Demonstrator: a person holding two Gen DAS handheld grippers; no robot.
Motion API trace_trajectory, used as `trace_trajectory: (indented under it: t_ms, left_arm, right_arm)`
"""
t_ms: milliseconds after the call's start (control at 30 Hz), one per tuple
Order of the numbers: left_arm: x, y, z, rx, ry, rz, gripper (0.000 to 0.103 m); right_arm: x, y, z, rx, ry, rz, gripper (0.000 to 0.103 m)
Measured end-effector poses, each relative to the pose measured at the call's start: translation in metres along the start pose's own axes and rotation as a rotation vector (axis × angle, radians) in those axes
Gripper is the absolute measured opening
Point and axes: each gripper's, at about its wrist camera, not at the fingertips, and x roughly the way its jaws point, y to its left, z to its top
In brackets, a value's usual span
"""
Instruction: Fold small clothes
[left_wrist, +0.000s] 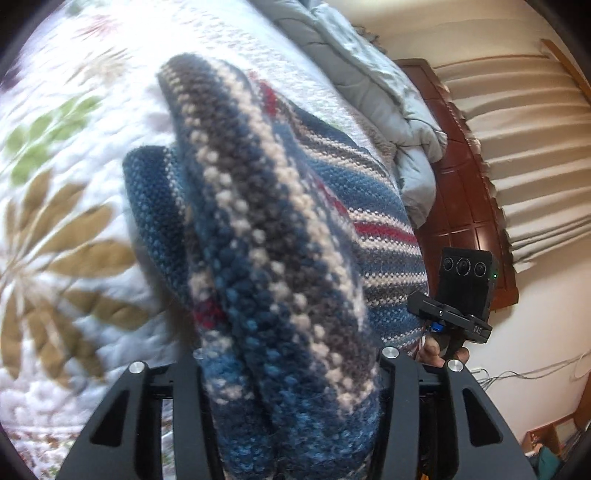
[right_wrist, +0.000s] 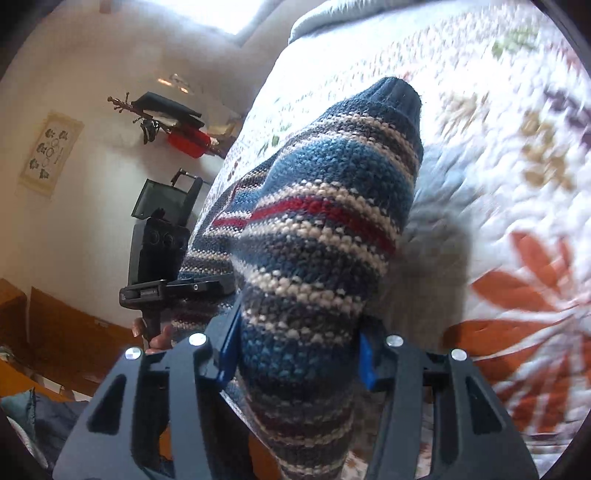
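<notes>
Between each gripper's jaws sits bunched knit: left gripper (left_wrist: 291, 373) and right gripper (right_wrist: 295, 354) both clamp the striped sweater (right_wrist: 317, 221), lifted above the floral quilt (left_wrist: 55, 229); beyond, a grey duvet (left_wrist: 369, 74).

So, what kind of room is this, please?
Most likely a bedroom. The sweater is held over a bed with a floral quilt, a rumpled grey duvet lies further up, and a dark wooden headboard stands by the wall.
</notes>
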Motion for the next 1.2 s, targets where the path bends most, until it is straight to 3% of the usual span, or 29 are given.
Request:
trace_trajectory:
  t_ms: [200, 333, 667, 867, 967, 1067, 1200]
  left_arm:
    - [0.030, -0.049, 0.038, 0.063, -0.032, -0.005, 0.048]
    - [0.055, -0.062, 0.065, 0.064, -0.047, 0.018, 0.048]
    - [0.105, -0.039, 0.113, 0.035, -0.029, 0.120, 0.048]
    - [0.114, -0.021, 0.112, 0.028, -0.023, 0.104, 0.051]
    - [0.116, -0.017, 0.105, 0.072, -0.023, 0.163, 0.059]
    - [0.112, -0.009, 0.100, 0.086, -0.026, 0.182, 0.068]
    - [0.102, -0.005, 0.091, 0.075, -0.024, 0.195, 0.073]
  right_arm:
    - [-0.046, -0.009, 0.030, -0.041, -0.064, -0.045, 0.050]
    - [-0.057, -0.032, 0.062, -0.035, -0.089, -0.073, 0.050]
    - [-0.029, -0.120, 0.095, 0.050, -0.079, -0.063, 0.050]
    - [-0.017, -0.151, 0.093, 0.087, -0.069, -0.053, 0.052]
    - [-0.013, -0.159, 0.087, 0.087, -0.061, -0.078, 0.059]
    - [-0.014, -0.172, 0.078, 0.128, -0.079, -0.050, 0.073]
    - [-0.020, -0.179, 0.062, 0.157, -0.105, -0.036, 0.075]
